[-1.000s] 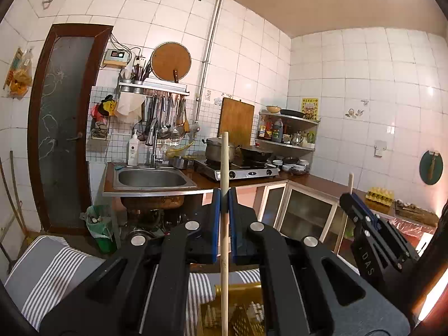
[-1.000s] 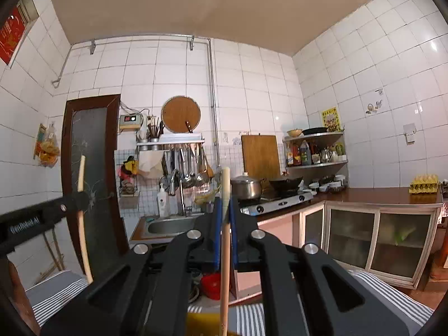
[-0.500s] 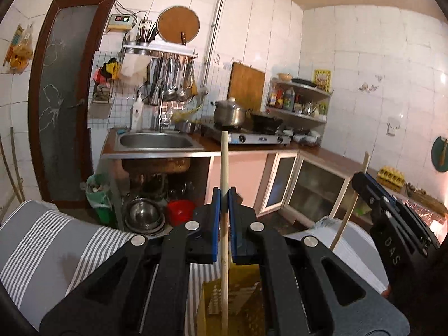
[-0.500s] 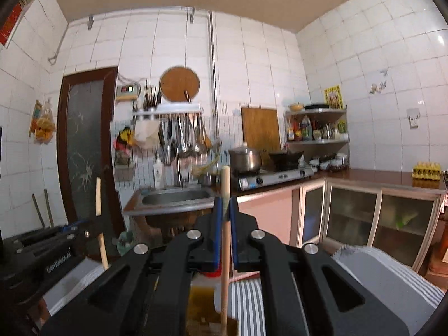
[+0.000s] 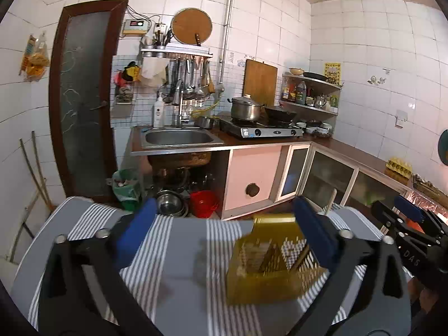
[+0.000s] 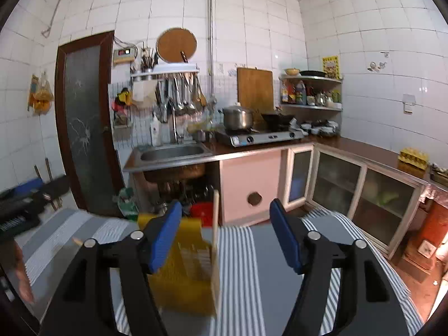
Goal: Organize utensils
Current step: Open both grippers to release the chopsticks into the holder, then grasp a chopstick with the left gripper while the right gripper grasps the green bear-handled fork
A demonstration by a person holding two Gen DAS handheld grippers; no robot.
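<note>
A yellow perforated utensil holder (image 5: 268,260) stands on a grey-and-white striped cloth (image 5: 179,252). My left gripper (image 5: 226,232) is open and empty above the cloth, with the holder by its right finger. A wooden chopstick (image 5: 331,200) sticks up behind that finger. In the right wrist view the holder (image 6: 184,268) sits under the left finger of my right gripper (image 6: 226,238), which is open and empty. A wooden chopstick (image 6: 215,240) stands upright in the holder. The right gripper also shows at the right edge of the left wrist view (image 5: 411,224).
Beyond the cloth is a kitchen counter with a sink (image 5: 179,137), a gas stove (image 5: 260,131) with a pot, and glass-door cabinets (image 5: 327,176). A red bucket (image 5: 203,203) and metal bowls sit under the sink. A dark door (image 5: 84,98) is at the left.
Both grippers were shut on upright chopsticks; now both are open and the chopsticks are released at the holder. Both views have tilted down toward the cloth.
</note>
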